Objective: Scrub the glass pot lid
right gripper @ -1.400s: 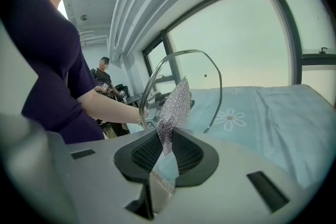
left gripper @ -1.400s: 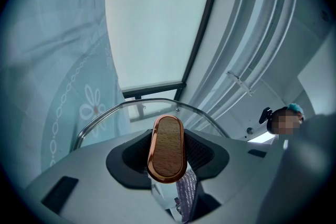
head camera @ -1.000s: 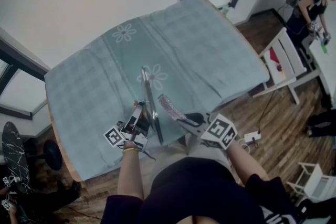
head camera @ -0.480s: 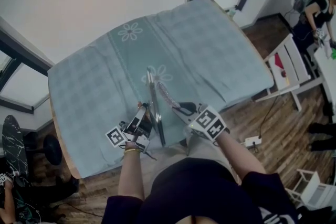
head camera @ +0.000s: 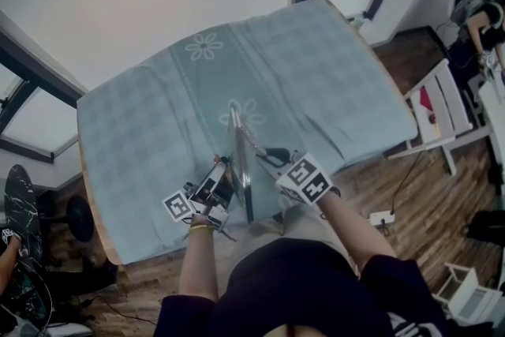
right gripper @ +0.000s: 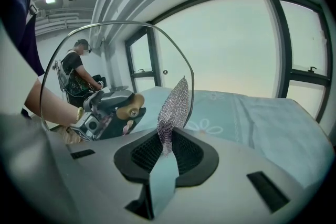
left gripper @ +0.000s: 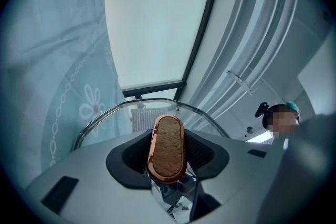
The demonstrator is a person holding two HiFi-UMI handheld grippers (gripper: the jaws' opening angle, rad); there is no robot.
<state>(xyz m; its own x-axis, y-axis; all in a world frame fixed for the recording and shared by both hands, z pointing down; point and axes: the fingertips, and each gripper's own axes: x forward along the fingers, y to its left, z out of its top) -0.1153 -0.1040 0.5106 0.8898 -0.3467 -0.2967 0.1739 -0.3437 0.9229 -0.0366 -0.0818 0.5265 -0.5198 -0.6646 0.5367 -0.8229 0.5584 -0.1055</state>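
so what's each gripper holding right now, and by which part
The left gripper clamps the glass pot lid by its wooden knob. The right gripper pinches a silvery mesh scrubber by its lower end.

right hand-held gripper (head camera: 270,156) moved in, mesh cloth (head camera: 252,140) — nearer lid (head camera: 245,189)

Your table (head camera: 88,205) is covered almost wholly by a pale teal checked tablecloth (head camera: 331,83), with only a thin wooden rim showing along its left side. The cloth lies mostly flat, with a few soft creases towards the right. One white stitched flower (head camera: 203,47) sits near the far edge and a second flower (head camera: 251,113) at the middle. The glass pot lid (head camera: 241,162) stands on edge over the cloth; whether it touches can't be told.
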